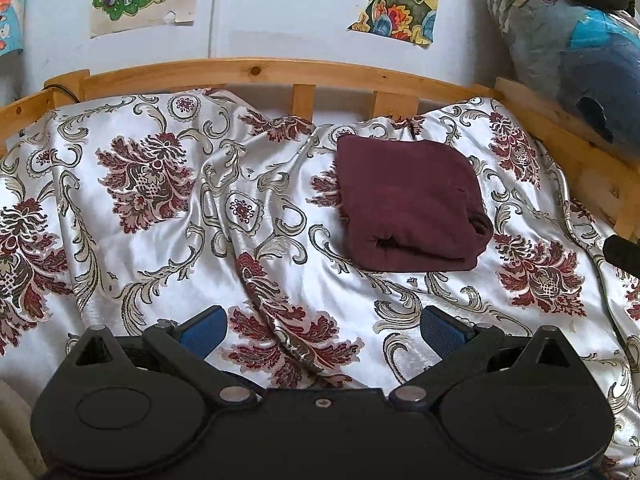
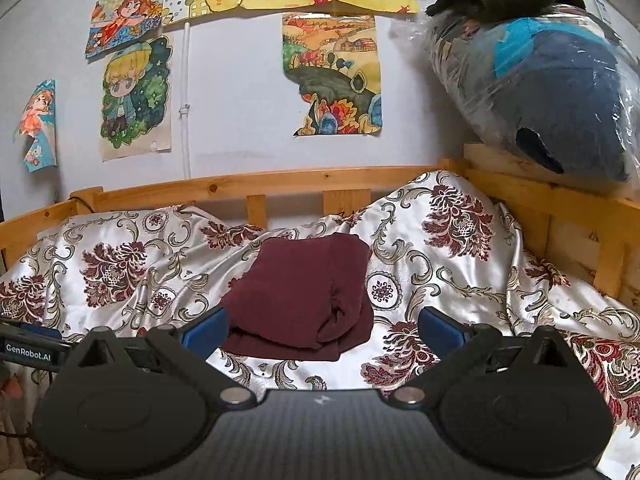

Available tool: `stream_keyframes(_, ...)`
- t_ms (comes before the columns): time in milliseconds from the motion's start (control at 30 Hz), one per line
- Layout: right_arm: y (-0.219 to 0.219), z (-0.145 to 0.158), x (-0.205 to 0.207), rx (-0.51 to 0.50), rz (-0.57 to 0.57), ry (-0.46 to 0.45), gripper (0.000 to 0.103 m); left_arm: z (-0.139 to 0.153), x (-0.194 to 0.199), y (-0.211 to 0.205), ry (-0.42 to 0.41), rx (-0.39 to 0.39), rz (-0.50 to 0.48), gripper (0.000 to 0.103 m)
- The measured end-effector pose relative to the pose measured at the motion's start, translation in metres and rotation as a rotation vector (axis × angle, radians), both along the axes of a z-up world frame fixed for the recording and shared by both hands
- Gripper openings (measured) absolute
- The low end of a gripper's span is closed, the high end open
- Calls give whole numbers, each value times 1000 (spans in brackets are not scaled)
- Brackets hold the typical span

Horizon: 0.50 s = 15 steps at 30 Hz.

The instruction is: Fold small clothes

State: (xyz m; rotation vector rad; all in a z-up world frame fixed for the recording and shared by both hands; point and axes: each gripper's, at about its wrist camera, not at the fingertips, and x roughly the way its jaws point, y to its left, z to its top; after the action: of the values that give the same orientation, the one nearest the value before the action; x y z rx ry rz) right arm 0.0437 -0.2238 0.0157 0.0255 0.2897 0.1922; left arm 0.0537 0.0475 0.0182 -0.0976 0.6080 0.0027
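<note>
With both the left claw (image 1: 324,330) and right claw (image 2: 322,330) spread wide and empty, the folded maroon cloth bundle (image 2: 304,296) on the floral satin bedspread (image 2: 460,272) toward the far right looks finished, so I'd just press its loose near edge flat.

Both fisheye views look forward and slightly down over a bed toward its wooden headboard and the wall of drawings. The left wrist view sits low and close over the floral bedspread (image 1: 168,240), with the folded maroon garment (image 1: 408,204) right of centre and the wooden rail (image 1: 256,70) in the upper part of the frame. The right wrist view is tilted higher, showing more wall; the same garment (image 2: 304,292) lies at centre and the rail (image 2: 280,184) at mid-height. Both share the drawings (image 2: 334,76) and the plastic-wrapped bundle (image 2: 560,92) at upper right.
</note>
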Motion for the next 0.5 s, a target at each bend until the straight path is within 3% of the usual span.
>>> stream_keyframes(500,-2,1,-1,4,-2,2,103,0,-1,1,2,-1,10,102)
